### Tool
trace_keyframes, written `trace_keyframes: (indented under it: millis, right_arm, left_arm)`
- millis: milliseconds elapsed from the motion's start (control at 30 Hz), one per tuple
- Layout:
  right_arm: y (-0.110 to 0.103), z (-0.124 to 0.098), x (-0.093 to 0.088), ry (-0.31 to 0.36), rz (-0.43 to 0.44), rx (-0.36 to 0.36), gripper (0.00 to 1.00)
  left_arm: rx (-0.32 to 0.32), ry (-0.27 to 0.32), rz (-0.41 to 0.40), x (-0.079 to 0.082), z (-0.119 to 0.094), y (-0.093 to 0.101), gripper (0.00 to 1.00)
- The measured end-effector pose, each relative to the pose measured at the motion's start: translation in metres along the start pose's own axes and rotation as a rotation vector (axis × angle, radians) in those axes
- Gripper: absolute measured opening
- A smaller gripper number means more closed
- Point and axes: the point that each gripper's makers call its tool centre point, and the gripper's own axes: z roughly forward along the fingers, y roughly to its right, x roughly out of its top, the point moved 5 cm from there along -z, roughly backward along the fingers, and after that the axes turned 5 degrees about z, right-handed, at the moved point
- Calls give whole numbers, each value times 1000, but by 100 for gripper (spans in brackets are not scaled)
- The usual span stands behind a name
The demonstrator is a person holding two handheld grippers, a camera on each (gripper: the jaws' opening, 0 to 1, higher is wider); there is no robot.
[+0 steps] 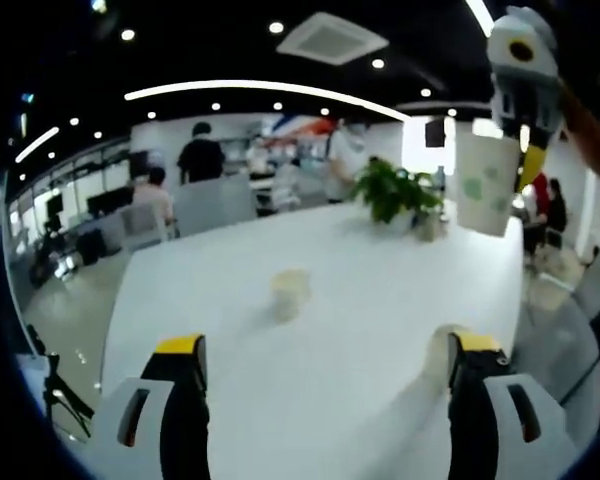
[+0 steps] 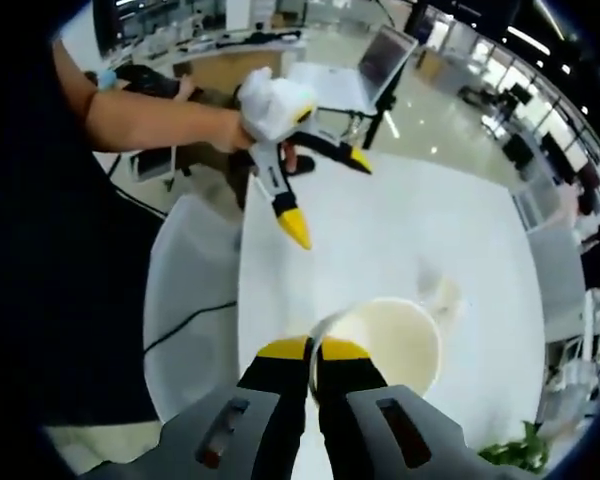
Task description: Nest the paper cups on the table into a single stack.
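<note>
My left gripper (image 1: 327, 352) hangs open over the white table (image 1: 360, 300), nothing between its jaws. A small paper cup (image 1: 290, 293) stands on the table ahead of it. Another pale cup (image 1: 437, 350) sits just beside its right jaw. At the upper right, my right gripper (image 1: 518, 150) holds a white paper cup (image 1: 487, 187) with green marks up in the air. In the right gripper view, my right gripper (image 2: 313, 350) is shut on the rim of that cup (image 2: 385, 340), seen from above. The left gripper (image 2: 328, 195) shows open beyond it, held by a hand. A blurred cup (image 2: 440, 295) stands on the table (image 2: 400, 220).
A potted plant (image 1: 390, 190) stands at the table's far end, with people and chairs beyond it. A laptop (image 2: 370, 70) sits past the table's other end. A pale chair (image 2: 190, 300) stands beside the table's edge.
</note>
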Motion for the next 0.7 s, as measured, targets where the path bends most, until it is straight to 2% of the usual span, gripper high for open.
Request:
trace_keyframes:
  millis: [233, 267, 400, 700]
  right_arm:
    - [-5, 8, -3, -2, 8, 12, 0]
    - [-6, 9, -3, -3, 8, 13, 0]
    - [-6, 15, -6, -8, 11, 15, 0]
    - [-7, 24, -13, -18, 31, 14, 0]
  left_arm:
    - [1, -10, -13, -3, 0, 0, 98]
    - [-17, -17, -8, -4, 0, 3, 98]
    - [-23, -32, 68, -7, 3, 8, 98]
    - [-32, -27, 59, -8, 7, 6, 98]
